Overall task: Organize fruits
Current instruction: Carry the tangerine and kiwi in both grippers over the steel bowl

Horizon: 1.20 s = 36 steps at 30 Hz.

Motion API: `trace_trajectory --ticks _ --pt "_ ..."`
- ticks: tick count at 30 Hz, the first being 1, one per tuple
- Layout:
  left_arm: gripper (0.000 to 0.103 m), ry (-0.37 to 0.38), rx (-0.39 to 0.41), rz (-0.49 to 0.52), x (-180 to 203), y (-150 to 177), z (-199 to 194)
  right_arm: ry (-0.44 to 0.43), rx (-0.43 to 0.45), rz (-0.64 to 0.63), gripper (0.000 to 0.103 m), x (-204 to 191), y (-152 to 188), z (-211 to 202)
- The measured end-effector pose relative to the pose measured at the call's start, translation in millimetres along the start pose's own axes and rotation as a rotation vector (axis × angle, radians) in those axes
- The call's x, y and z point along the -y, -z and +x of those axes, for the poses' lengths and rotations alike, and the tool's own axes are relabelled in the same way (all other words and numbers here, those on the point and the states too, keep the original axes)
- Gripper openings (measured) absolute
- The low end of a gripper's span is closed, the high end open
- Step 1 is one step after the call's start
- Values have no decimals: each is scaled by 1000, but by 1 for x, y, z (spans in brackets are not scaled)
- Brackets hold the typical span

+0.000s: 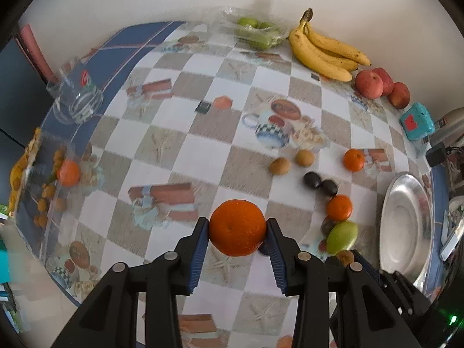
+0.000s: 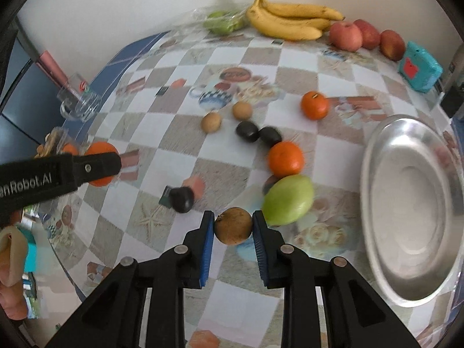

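The left gripper is clamping an orange between its blue pads at the lower centre of the left wrist view, above the checkered tablecloth. In the right wrist view the same gripper is reaching in from the left edge, with the orange showing behind its finger.

The right gripper is gripping a small brown fruit at the lower centre of its view, both pads pressing its sides. Just to the upper right of it a green fruit is lying on the cloth, touching another orange above it. Two dark fruits are sitting side by side higher up, and a third dark fruit is lying to the left.

A metal plate is filling the right side of the frame. Bananas and red apples are lining the wall along the top.
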<state>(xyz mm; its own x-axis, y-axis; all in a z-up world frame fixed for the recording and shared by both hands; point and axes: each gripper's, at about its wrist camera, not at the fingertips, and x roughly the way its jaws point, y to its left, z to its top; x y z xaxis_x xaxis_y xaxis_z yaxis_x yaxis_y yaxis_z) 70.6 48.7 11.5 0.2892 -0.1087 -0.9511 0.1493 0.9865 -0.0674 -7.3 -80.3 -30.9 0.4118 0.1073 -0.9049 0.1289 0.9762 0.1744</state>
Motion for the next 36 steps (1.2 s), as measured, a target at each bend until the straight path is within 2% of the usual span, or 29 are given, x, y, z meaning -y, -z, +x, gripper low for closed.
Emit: trace_trajectory --ticks 4,7,10,15,21,29,32,36 --pt "42 3 5 -32 14 -13 0 19 28 31 27 14 -6 -8" --pt "42 16 10 -49 26 -18 1 84 64 59 27 33 -12 -19" --pt "42 22 16 -51 39 -20 3 111 85 109 27 55 -17 -27" --pt "42 61 12 -13 71 -20 8 171 102 217 27 97 -17 -36" --pt "42 97 -7 34 109 -13 17 184 88 364 27 146 -9 -40" --pt "42 113 2 186 167 6 26 200 57 550 27 207 9 -41" --pt "42 121 9 261 187 16 31 234 48 589 28 223 15 -41" --pt "42 148 10 360 207 28 36 234 47 647 28 239 27 -41"
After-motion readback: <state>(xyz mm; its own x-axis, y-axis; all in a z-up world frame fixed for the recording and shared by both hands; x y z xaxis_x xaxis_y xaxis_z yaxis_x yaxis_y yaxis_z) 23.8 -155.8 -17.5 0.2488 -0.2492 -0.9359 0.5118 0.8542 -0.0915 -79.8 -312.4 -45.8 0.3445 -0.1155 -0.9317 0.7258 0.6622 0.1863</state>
